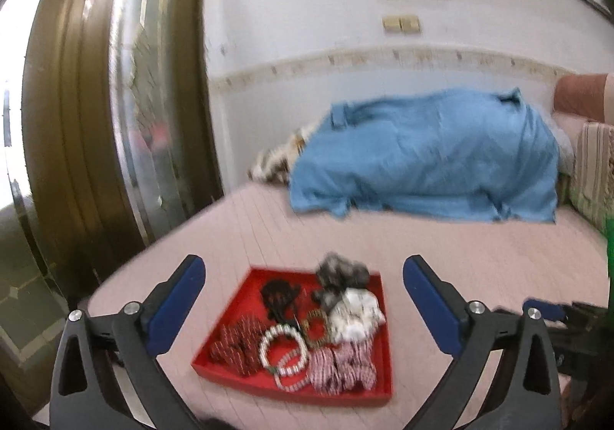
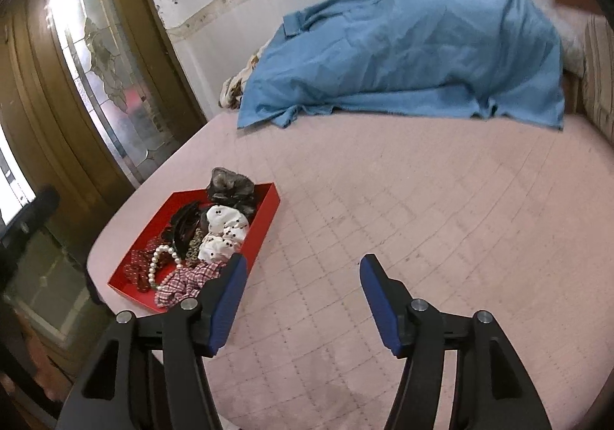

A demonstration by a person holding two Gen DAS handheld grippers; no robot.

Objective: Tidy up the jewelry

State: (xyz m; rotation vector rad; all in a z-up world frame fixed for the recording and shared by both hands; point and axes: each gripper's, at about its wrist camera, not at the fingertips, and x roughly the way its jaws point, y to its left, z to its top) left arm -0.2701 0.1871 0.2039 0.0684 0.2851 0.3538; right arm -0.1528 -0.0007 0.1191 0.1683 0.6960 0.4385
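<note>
Red tray near the bed's corner on the pink quilted cover, holding all visible pieces. Within the tray: pearl bracelets at centre, red beaded pieces and checked scrunchies flanking them, white scrunchie and grey scrunchie toward the far wall. Left gripper above the tray, jaws wide apart, empty. Right gripper beside the tray over bare cover, jaws apart, empty. No piece outside the tray. Judged: gathering done or nearly so; any finer sorting inside the tray remaining.
</note>
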